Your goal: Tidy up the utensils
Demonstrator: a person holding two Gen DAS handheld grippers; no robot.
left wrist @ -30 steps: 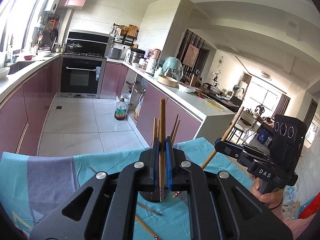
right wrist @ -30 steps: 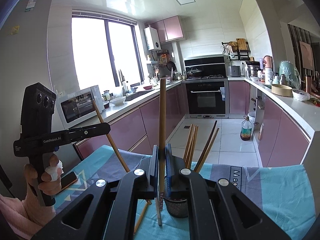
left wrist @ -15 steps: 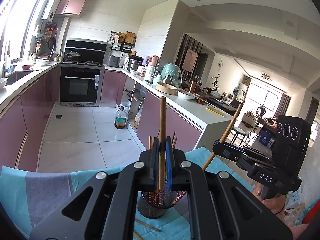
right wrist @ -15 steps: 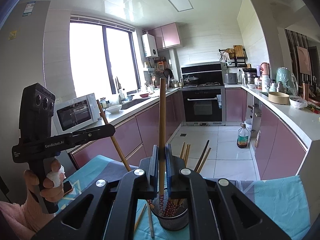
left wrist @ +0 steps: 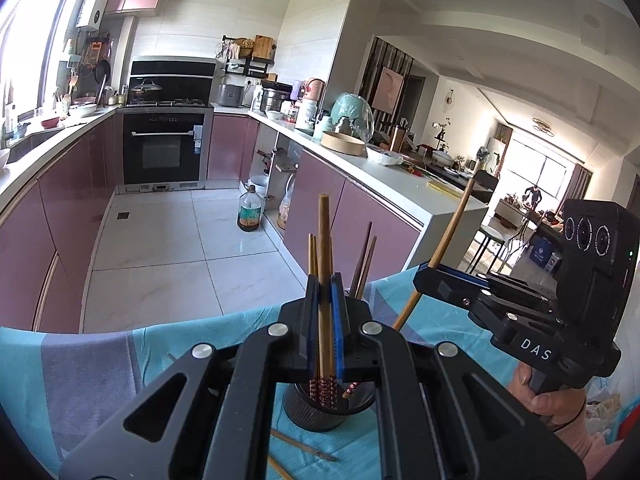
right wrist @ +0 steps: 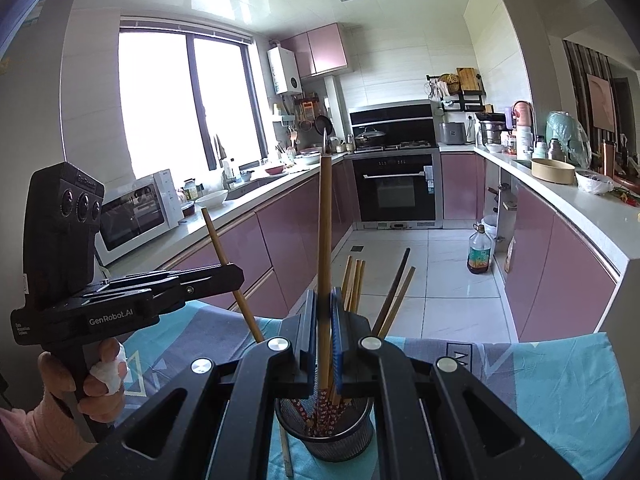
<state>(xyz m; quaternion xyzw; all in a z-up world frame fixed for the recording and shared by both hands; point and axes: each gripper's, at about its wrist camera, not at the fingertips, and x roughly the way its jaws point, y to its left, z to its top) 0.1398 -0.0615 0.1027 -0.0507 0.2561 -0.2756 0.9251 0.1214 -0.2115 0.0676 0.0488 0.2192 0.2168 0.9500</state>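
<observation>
My left gripper (left wrist: 325, 282) is shut on an upright wooden chopstick (left wrist: 325, 236). Its patterned lower end hangs at the mouth of a black mesh cup (left wrist: 320, 414) that holds several chopsticks (left wrist: 362, 264). My right gripper (right wrist: 325, 300) is shut on a second upright chopstick (right wrist: 325, 232), whose lower end dips into the same mesh cup (right wrist: 325, 438) beside several other chopsticks (right wrist: 354, 284). Each gripper shows in the other's view: the right gripper (left wrist: 425, 276) with its slanted chopstick (left wrist: 452, 228), and the left gripper (right wrist: 237, 276) with its slanted chopstick (right wrist: 218, 240).
A turquoise and grey cloth (left wrist: 80, 380) covers the table. Loose chopsticks lie on it by the cup's foot (left wrist: 304, 445) (right wrist: 285, 454). A person's hands (right wrist: 100, 376) grip both handles. Beyond the table's far edge lie a tiled floor and pink kitchen cabinets (right wrist: 560, 264).
Both grippers have come forward and down with their chopsticks. The mesh cup now shows just below each pair of jaws, with the held chopsticks' lower ends at its mouth.
</observation>
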